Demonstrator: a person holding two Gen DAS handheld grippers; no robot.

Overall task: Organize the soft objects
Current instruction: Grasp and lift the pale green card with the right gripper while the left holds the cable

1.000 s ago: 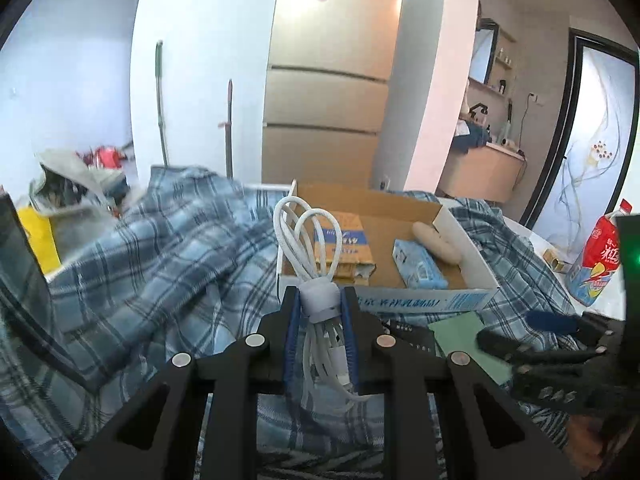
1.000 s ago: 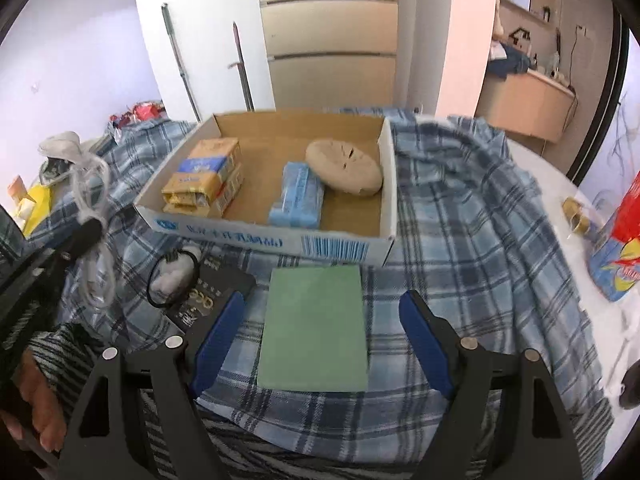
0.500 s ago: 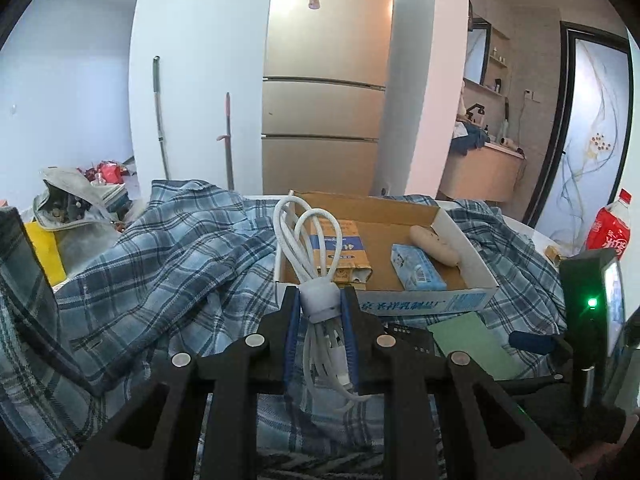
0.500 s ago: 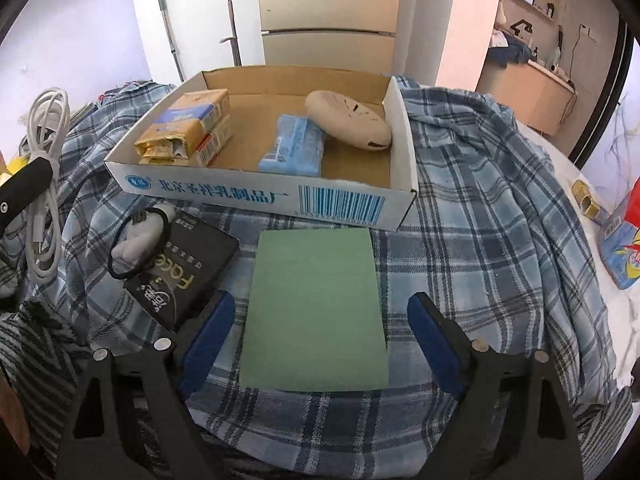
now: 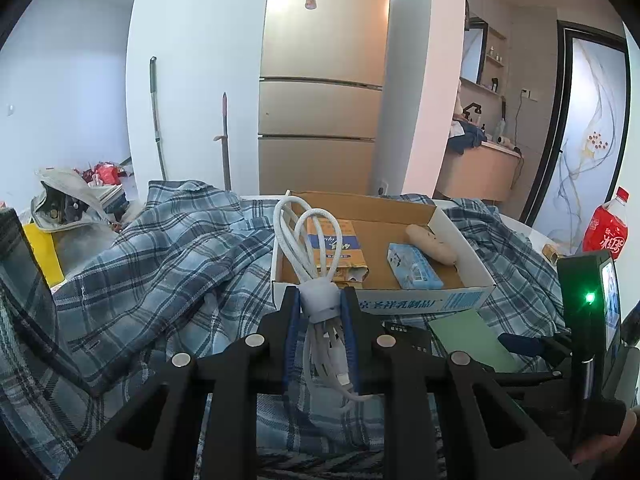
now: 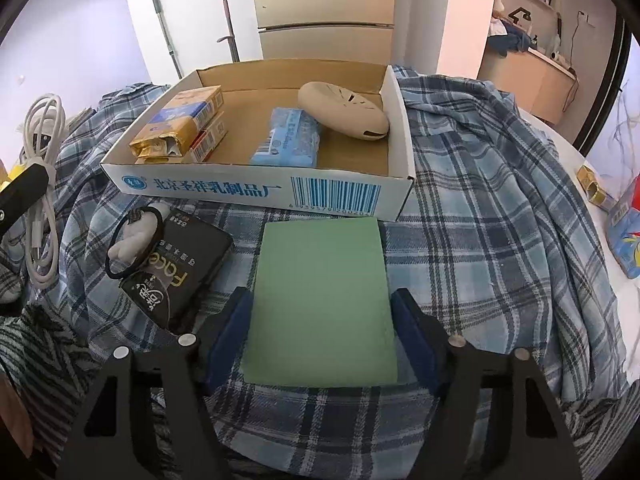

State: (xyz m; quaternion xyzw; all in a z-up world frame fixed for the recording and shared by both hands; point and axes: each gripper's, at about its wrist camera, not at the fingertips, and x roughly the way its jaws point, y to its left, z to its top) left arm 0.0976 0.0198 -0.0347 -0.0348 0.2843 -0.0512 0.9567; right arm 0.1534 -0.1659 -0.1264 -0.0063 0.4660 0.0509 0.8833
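Two grippers worked over a blue plaid cloth (image 6: 480, 184) that carried a shallow cardboard box (image 6: 256, 190). Just in front of the box lay a flat green sponge sheet (image 6: 320, 300), straddled by the right gripper (image 6: 320, 344), whose blue pads were closing with the sheet between them, not visibly pressing it. Left of the box, the left gripper (image 5: 320, 320) stood clamped on a coiled white charging cable (image 5: 310, 240). Inside the box sat orange tissue packs (image 6: 180, 124), a blue tissue pack (image 6: 288, 142) and a beige pad (image 6: 344, 110). Beside the sheet lay a black packet (image 6: 180, 264) under a hair tie (image 6: 134, 240).
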